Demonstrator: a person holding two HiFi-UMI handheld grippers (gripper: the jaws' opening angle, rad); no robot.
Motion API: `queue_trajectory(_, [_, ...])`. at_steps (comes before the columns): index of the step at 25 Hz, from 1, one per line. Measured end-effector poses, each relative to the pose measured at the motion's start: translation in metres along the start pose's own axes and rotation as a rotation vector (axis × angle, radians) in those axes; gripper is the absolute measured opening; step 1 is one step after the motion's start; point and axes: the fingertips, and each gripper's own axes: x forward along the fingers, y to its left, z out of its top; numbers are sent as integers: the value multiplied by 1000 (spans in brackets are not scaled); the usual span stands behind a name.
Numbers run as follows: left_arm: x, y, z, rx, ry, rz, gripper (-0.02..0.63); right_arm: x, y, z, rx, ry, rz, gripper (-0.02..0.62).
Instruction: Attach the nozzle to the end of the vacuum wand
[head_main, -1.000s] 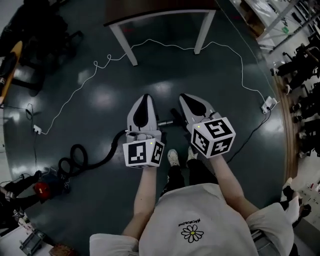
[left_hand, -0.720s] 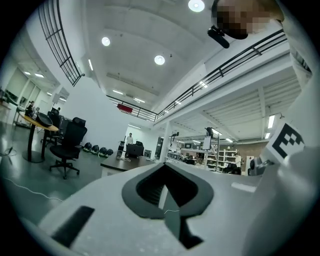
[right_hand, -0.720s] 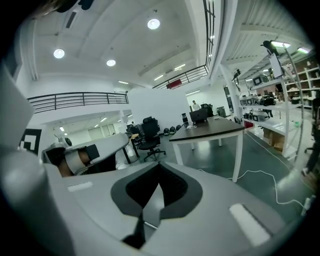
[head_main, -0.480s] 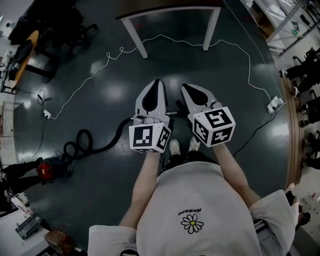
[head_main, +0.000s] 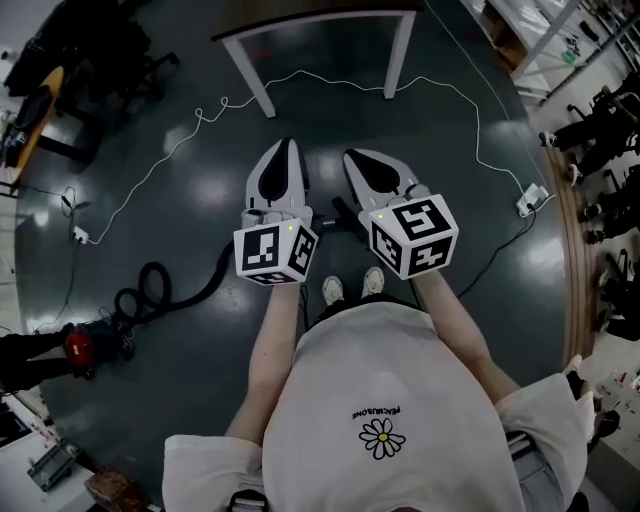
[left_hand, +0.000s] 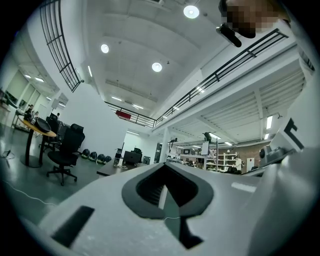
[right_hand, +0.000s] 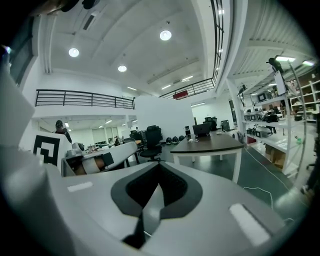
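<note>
I hold both grippers up in front of me, side by side, pointing away from my body. My left gripper (head_main: 284, 146) is shut with nothing between its fingers, as the left gripper view (left_hand: 164, 172) confirms. My right gripper (head_main: 353, 157) is likewise shut and empty (right_hand: 157, 169). Down on the floor between them a short stretch of the vacuum wand (head_main: 338, 212) shows, mostly hidden by the grippers. A black hose (head_main: 150, 290) curls from it leftwards to a red vacuum body (head_main: 80, 348). I cannot make out the nozzle.
A dark table with white legs (head_main: 250, 75) stands ahead; it also shows in the right gripper view (right_hand: 207, 145). A white cable (head_main: 160, 165) snakes over the dark floor to a power strip (head_main: 530, 205). Office chairs (left_hand: 65, 155) and shelving stand at the sides. My shoes (head_main: 334, 290) are below the grippers.
Both grippers have risen and moved a little further from my body, still shut and empty. The floor, hose and table have shifted slightly with my head.
</note>
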Motion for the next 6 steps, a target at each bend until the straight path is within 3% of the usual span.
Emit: queue_trajectory(6, [2, -5, -2, 21, 24, -38, 2, 4, 2, 2, -18, 5, -5, 8])
